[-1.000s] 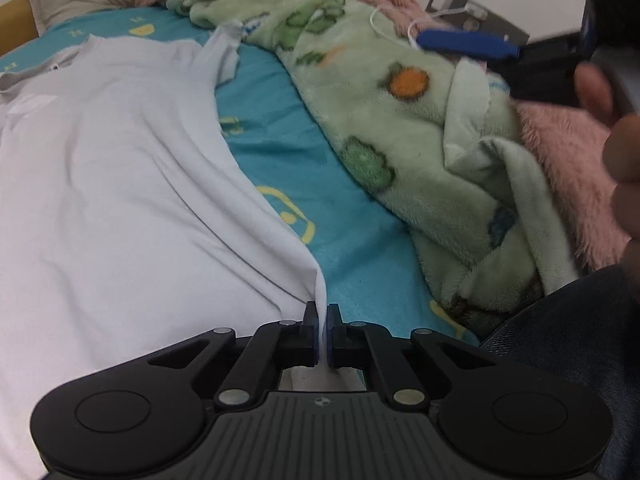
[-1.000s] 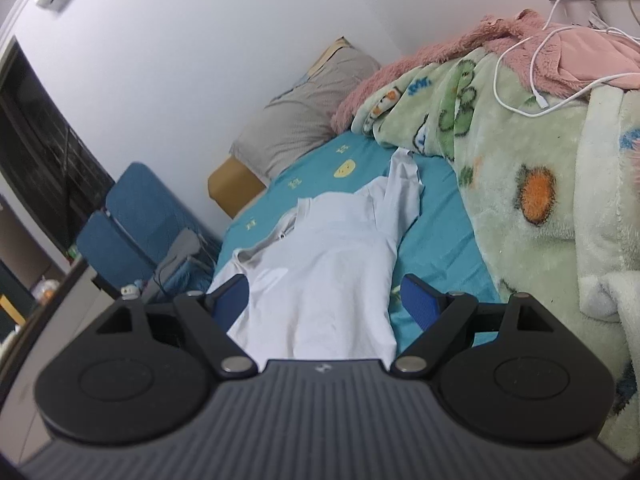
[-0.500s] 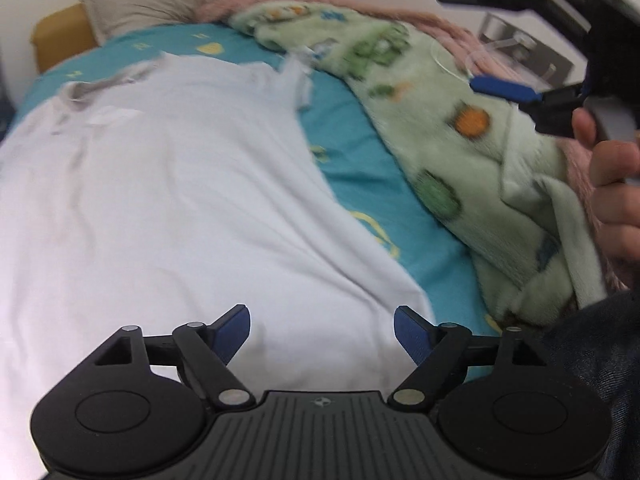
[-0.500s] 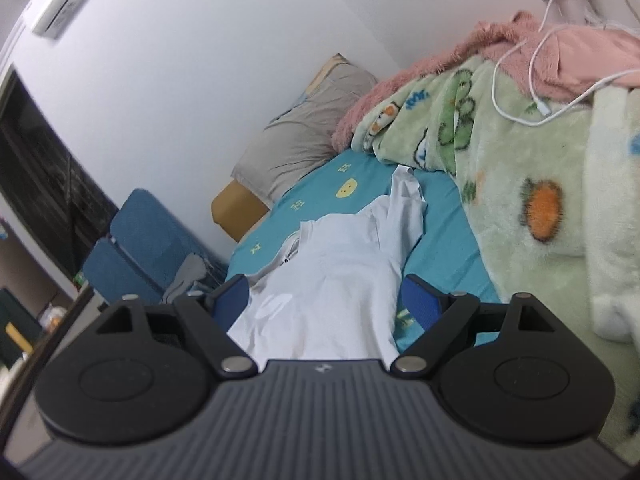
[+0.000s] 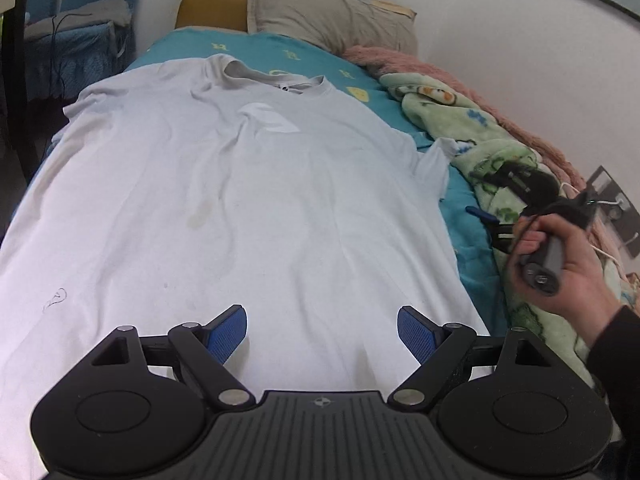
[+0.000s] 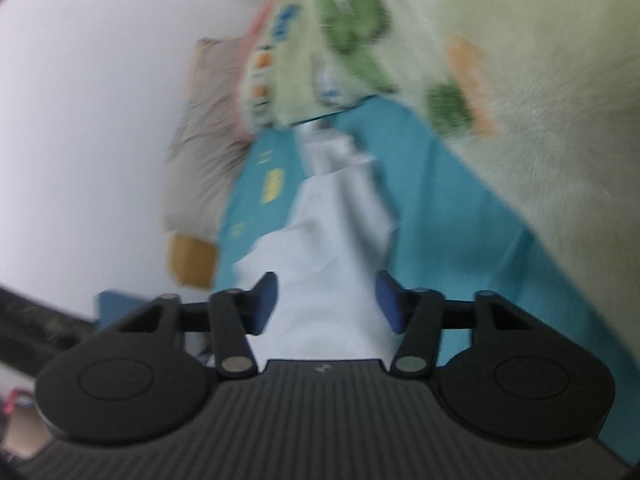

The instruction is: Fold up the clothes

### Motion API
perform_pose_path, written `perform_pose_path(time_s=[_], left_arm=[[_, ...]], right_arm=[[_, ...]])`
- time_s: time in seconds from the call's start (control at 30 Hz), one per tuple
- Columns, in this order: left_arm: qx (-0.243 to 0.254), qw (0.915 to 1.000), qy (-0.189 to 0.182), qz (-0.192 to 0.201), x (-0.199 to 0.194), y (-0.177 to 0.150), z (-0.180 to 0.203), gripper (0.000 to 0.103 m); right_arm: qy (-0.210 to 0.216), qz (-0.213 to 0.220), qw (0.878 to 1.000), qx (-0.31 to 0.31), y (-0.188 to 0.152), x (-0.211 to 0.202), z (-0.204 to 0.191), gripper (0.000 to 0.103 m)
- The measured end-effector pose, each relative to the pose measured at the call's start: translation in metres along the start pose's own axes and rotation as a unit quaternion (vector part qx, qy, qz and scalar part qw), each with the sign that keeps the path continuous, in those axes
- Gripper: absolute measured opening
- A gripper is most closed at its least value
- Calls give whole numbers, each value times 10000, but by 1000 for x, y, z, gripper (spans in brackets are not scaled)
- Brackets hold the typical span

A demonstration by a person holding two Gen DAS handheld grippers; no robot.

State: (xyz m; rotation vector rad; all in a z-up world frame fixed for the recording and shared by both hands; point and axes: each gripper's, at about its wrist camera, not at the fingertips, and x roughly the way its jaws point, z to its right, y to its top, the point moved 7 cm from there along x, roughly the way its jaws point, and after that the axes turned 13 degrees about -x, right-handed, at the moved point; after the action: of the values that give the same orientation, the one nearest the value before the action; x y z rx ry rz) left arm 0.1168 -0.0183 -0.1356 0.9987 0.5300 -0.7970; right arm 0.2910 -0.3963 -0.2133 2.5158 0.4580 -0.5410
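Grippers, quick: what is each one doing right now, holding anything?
Left gripper: open over the white shirt, holding nothing.
Right gripper: jaws closing, a shirt sleeve between them, not pinched yet.

Soft even light; left view sharp, right view motion-blurred, fisheye-bent edges.

the view was blurred. the black right gripper [image 6: 326, 300], blue pads apart and closing, framed a white cotton t-shirt [image 6: 340, 216] lying on a teal bedsheet [image 6: 448, 216], beside a pale green fleece blanket [image 6: 520, 80].
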Motion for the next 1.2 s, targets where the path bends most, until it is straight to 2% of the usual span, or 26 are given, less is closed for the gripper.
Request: perform_pose_path(time_s=[0.07,0.17,0.2,0.37,0.4,0.5,0.67,0.77,0.83,0.97,1.03,1.1,1.13,1.17,1.2], left_arm=[[11,10000,-5,10,9,4,2,84],[62,10000,-68,26,19,9,4,84],[86,9999,-79,38,22,10,4,84],[-89,9999,-109,-97,36,12,-1,84],[-141,9998,-105,-121,38,12,-3,84],[-223,9996,-45,-137,39,13,-8,84],[-154,9999,7,51,29,15,-9,84],[-174,9998,14,128,23,16,-9,84],[-153,9997,26,179,21,17,-9,84],[-84,9996,71,241,18,15,-10,84],[-60,9996,86,262,16,15,-10,84],[-50,9996,94,273,16,14,-9,84],[-58,9996,93,269,16,14,-9,84],[-66,9996,93,266,16,14,-9,84],[-75,9996,96,258,17,14,-9,84]], right_arm=[[-219,-15,9998,-10,2,25,12,38],[-416,76,9991,69,5,55,25,34],[-379,99,9992,115,6,64,27,28],[-258,-10,9996,-142,8,90,14,27],[-235,19,9996,-149,9,90,13,21],[-238,199,9994,-151,12,84,16,9],[-251,898,9956,-51,27,45,16,8],[-243,1166,9929,70,31,20,19,8],[-168,1169,9927,262,28,8,23,8],[-37,901,9931,745,16,3,32,11],[16,725,9932,913,11,6,35,19],[40,614,9933,977,6,8,36,68],[90,638,9930,986,4,9,35,77],[137,662,9928,989,1,9,35,81],[176,660,9928,985,-1,11,34,81]])
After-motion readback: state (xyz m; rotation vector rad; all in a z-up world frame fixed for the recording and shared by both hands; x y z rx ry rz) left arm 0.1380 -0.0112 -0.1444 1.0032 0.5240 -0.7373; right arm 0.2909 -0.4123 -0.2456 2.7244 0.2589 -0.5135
